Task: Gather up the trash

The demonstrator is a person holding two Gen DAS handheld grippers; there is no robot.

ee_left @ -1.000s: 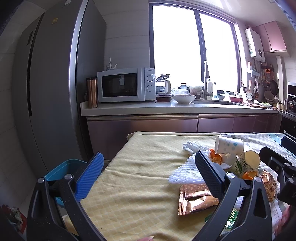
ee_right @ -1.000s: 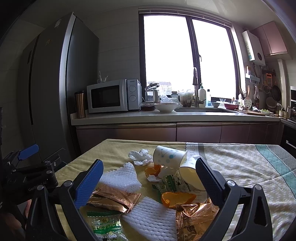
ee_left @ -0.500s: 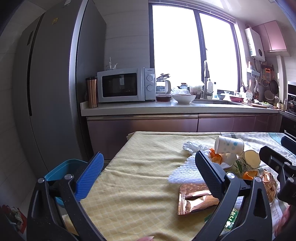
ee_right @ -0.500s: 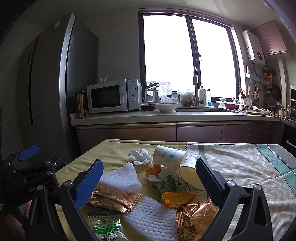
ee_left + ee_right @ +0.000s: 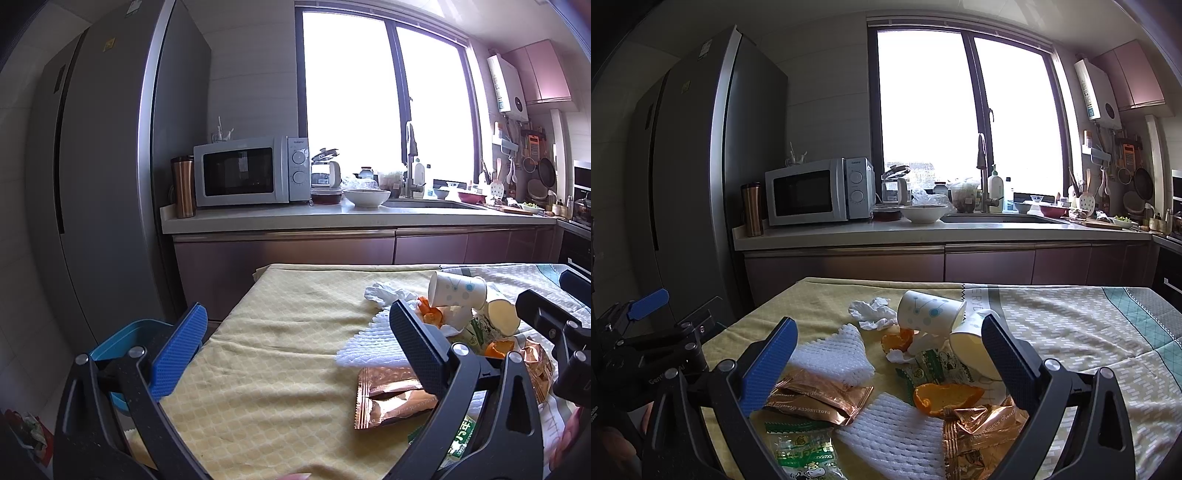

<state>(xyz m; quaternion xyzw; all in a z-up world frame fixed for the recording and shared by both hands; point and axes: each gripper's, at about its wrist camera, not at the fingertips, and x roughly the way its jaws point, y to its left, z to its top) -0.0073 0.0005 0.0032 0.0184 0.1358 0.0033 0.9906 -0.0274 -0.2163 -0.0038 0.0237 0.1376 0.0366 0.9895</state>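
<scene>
Trash lies heaped on the yellow tablecloth (image 5: 820,295): two tipped paper cups (image 5: 929,313), a crumpled tissue (image 5: 870,312), orange peel (image 5: 943,397), white foam netting (image 5: 833,352), copper snack wrappers (image 5: 816,397) and green packets (image 5: 803,448). My right gripper (image 5: 890,363) hovers open just above the heap, nothing between its fingers. My left gripper (image 5: 295,349) stands open over bare cloth left of the heap, with the copper wrapper (image 5: 391,397) and foam netting (image 5: 365,345) by its right finger. A blue bin (image 5: 127,338) sits past the table's left edge.
A tall grey fridge (image 5: 103,184) stands at the left. Behind the table runs a counter (image 5: 332,219) with a microwave (image 5: 247,171), a copper tumbler (image 5: 183,186), a bowl and a sink. The other gripper (image 5: 642,343) shows at the left in the right wrist view.
</scene>
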